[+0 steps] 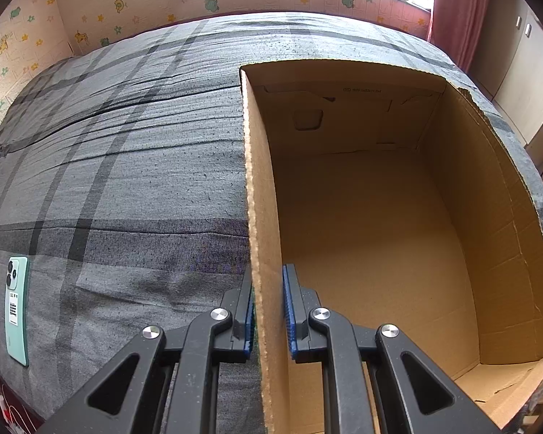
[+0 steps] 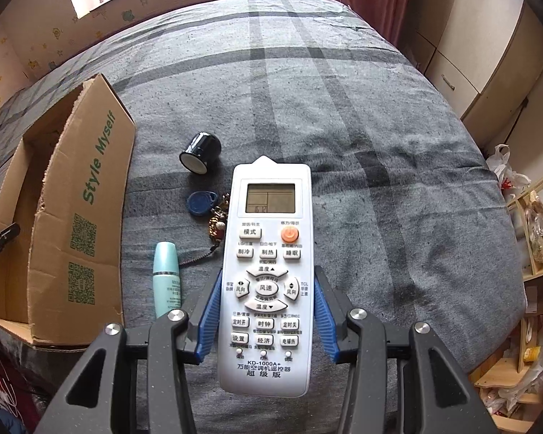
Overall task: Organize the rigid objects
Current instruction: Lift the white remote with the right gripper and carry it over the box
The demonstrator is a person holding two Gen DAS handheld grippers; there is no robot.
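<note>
Your left gripper point(image 1: 268, 311) is clamped narrow on the near side wall of the cardboard box point(image 1: 260, 188), one pad outside and one inside; likely you are pinning the box so it stays put on the plaid bedspread point(image 1: 126, 144).

Your right gripper point(image 2: 268, 311) holds the white remote point(image 2: 268, 271) by its long edges, buttons up, clear of the cloth (a carry to the box looks like the plan).

The left wrist view alone shows the box interior, bare so far, plus a mint phone point(image 1: 17, 307) beyond its left wall.

The right wrist view alone shows what waits beside the box: a teal tube point(image 2: 166, 278), blue key tags point(image 2: 201, 202) and a black cap point(image 2: 201, 152).
</note>
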